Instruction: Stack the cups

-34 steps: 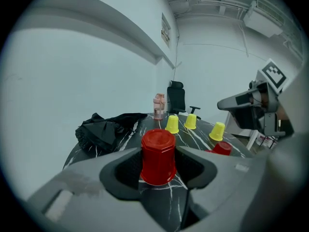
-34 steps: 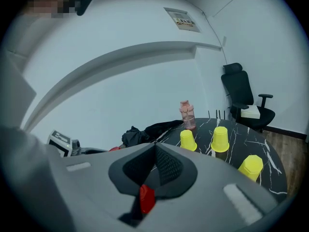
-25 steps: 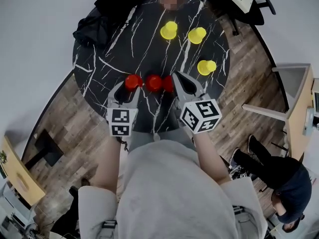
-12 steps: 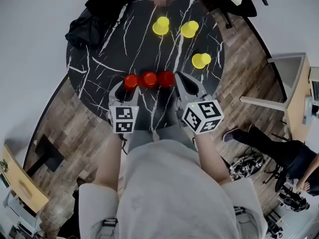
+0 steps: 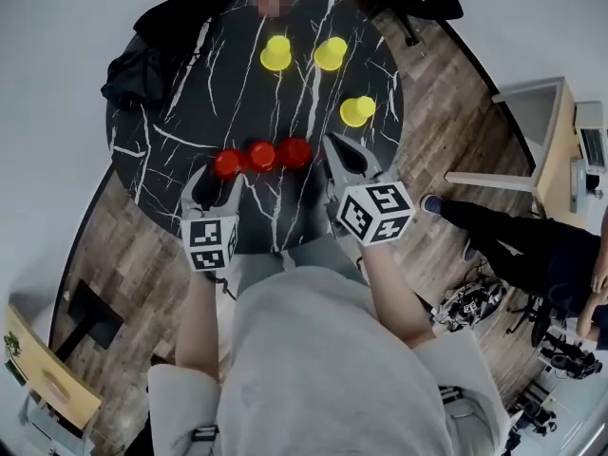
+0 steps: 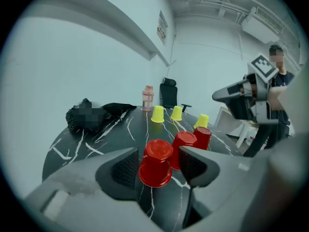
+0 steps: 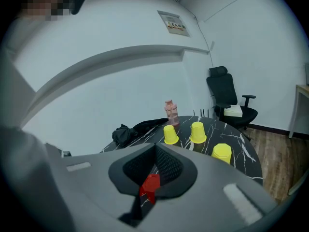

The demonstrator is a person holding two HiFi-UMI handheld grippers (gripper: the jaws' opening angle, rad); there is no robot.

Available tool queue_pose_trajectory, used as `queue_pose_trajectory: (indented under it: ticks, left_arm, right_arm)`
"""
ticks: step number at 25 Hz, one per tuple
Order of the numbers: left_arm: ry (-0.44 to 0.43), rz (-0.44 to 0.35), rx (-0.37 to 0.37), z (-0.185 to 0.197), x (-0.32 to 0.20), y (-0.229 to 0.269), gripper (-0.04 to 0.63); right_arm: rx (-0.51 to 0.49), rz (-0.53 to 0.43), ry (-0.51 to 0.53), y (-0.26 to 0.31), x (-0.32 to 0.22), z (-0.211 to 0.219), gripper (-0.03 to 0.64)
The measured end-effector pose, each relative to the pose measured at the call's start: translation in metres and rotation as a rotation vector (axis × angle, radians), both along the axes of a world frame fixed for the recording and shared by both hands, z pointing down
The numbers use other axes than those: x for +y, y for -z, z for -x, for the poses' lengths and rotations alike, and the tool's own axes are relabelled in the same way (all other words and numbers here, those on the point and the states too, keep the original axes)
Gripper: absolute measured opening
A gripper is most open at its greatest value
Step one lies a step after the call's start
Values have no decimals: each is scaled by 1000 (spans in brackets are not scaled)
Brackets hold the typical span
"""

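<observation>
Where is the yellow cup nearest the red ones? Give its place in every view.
Head view: yellow cup, upper right of centre, beyond the red cups.
Left gripper view: right of centre, rightmost of three yellow.
Right gripper view: lower right, rightmost yellow again.
Shared landmark: black jacket, left of the yellow cups everywhere.

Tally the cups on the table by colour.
Red cups: 3
Yellow cups: 3
Total: 6
</observation>
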State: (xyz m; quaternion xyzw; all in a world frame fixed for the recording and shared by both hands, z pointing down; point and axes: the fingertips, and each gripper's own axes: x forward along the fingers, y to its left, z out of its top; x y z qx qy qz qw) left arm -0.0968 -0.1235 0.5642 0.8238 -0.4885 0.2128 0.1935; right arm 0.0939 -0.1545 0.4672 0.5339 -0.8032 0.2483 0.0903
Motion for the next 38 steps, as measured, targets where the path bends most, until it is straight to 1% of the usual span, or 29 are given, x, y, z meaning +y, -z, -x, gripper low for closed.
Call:
queue_pose_trajectory:
  ticks: [2, 4, 7, 10, 13, 16, 19, 21, 24, 26, 27, 32, 38]
  left_arm:
    - [30, -23, 26, 5, 1, 14, 241]
    - [68, -47, 42, 12, 3, 29, 188]
    - [135, -89, 56, 23, 6, 52, 98]
    - [201, -127, 77, 30, 9, 71, 9]
    - [243, -155, 95, 34, 12, 85, 6]
    - [279, -169, 102, 39, 17, 95, 6]
    - [317, -175, 99, 44, 22, 100, 6]
    - [340, -176, 95, 47, 25, 101, 6]
    - [366, -173, 86, 51, 28, 102, 6]
    - [376, -171, 80, 53, 30, 101, 6]
    - [378, -171, 78, 54, 30, 100, 6]
    - [366, -182, 78, 51, 30, 102, 6]
    - [317, -212, 94, 45, 24, 110, 6]
  right_arm:
    - [21, 6, -19, -4, -9, -14, 0]
    - [43, 16, -35, -9, -18, -27, 10]
    - [82, 40, -60, -19, -31, -49, 49]
    - [128, 67, -92, -32, -44, -75, 110]
    - [175, 96, -132, -46, -56, -101, 162]
    - [214, 142, -158, -66, -63, -122, 241]
    - [239, 195, -162, -88, -66, -132, 282]
    - [239, 230, -161, -102, -67, -134, 295]
    - [244, 253, -167, -115, -69, -135, 287]
    - [255, 247, -179, -118, -70, -135, 225]
    - [258, 241, -180, -118, -71, -134, 219]
    - [230, 202, -157, -103, -68, -125, 215]
    - [165, 133, -124, -62, -50, -103, 215]
